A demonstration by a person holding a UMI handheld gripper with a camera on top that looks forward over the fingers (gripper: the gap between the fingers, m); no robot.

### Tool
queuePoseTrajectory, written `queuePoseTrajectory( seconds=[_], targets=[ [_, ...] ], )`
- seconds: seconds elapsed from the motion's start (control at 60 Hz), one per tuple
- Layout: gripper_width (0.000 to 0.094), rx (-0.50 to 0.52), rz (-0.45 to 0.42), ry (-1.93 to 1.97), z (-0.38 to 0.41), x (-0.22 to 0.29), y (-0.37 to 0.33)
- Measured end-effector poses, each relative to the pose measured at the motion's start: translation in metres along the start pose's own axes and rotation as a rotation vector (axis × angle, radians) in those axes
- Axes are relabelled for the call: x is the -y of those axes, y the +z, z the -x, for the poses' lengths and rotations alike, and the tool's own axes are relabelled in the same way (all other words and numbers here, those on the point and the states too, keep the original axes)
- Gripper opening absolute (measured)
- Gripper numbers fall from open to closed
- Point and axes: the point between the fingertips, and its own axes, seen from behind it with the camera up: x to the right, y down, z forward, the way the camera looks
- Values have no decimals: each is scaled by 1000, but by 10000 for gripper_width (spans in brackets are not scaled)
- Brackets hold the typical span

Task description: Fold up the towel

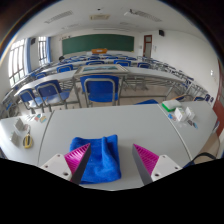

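Gripper view: a blue towel [99, 157] lies on a pale table [120, 125], seemingly already folded into a rough rectangle whose long axis runs away from the camera. The gripper [112, 160] hangs over the table with its fingers spread apart. The left pad [78, 156] overlaps the towel's left edge, hiding it; whether it touches is unclear. Small objects [25, 130] at the table's left side are too small to identify. Blue chairs [99, 90] stand beyond.
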Motion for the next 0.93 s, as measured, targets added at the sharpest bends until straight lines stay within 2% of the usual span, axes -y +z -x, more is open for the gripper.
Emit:
queuePoseTrajectory(
  seconds=[0.083, 0.217, 0.567, 0.933],
  targets=[
    [847, -51, -12, 3, -28, 1, -14],
    [849, -74, -38, 0, -32, 8, -55],
    [849, -74, -52, 44, 49, -4, -163],
    [848, -117, -83, 46, 81, -17, -216]
  ],
)
